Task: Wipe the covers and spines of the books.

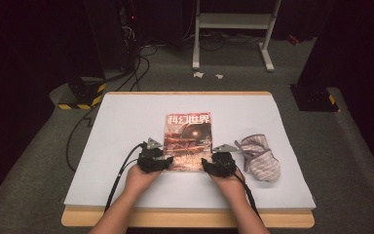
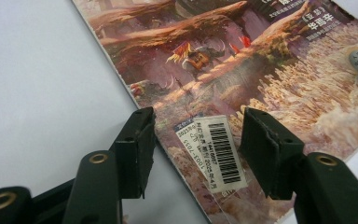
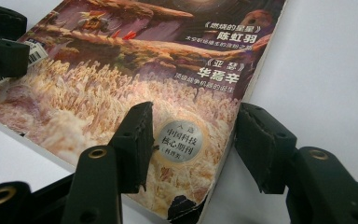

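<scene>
A magazine (image 1: pixel 188 140) with a reddish cover and Chinese title lies flat in the middle of the white tabletop (image 1: pixel 126 126). My left gripper (image 1: pixel 164 161) stands open at its near left corner. In the left gripper view (image 2: pixel 200 149) the jaws straddle the spine edge, with a barcode sticker (image 2: pixel 219 151) between them. One left pad (image 2: pixel 137 147) hangs over the table, the other over the cover. My right gripper (image 1: pixel 208 165) is open at the near right corner. In the right gripper view (image 3: pixel 191 144) a round silver sticker (image 3: pixel 182 141) sits between its jaws. Neither gripper's pads press the magazine (image 3: pixel 121 70).
A grey striped fabric mitt (image 1: pixel 260 157) lies just right of the magazine, close to my right hand. The wooden table edge (image 1: pixel 185 218) runs along the front. Cables (image 1: pixel 78 131) trail off the left side, and a white metal stand (image 1: pixel 233 29) is on the floor beyond.
</scene>
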Demonstrator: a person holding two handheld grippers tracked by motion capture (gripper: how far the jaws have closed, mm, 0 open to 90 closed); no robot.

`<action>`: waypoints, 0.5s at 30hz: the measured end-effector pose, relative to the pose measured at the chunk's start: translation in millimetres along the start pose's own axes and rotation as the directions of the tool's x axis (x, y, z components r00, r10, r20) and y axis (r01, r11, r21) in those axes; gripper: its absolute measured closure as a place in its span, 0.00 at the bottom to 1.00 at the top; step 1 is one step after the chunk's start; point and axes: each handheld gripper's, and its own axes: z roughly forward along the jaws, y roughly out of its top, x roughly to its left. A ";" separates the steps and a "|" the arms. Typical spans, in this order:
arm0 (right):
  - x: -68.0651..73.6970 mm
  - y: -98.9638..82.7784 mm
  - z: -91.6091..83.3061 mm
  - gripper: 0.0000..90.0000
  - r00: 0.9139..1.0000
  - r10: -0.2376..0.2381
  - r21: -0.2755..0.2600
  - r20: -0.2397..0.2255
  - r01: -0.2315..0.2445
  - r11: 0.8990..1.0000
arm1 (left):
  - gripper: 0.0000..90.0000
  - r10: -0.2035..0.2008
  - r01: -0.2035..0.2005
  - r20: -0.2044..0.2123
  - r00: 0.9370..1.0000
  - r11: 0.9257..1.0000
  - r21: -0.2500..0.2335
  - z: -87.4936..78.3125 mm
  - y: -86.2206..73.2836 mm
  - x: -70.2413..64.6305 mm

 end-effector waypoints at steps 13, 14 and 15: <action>10.5 -14.8 -15.0 0.52 1.000 -0.022 0.004 -0.011 0.022 1.000 | 0.50 0.009 -0.009 0.005 1.000 1.000 0.003 -14.5 -15.3 -11.9; 11.0 -15.7 -16.2 0.52 1.000 -0.023 0.005 -0.013 0.023 1.000 | 0.50 0.009 -0.009 0.007 1.000 1.000 0.002 -15.3 -16.3 -12.7; 11.3 -16.8 -17.4 0.52 1.000 -0.026 0.005 -0.015 0.026 1.000 | 0.50 0.006 -0.006 0.006 1.000 1.000 0.003 -16.2 -17.2 -14.0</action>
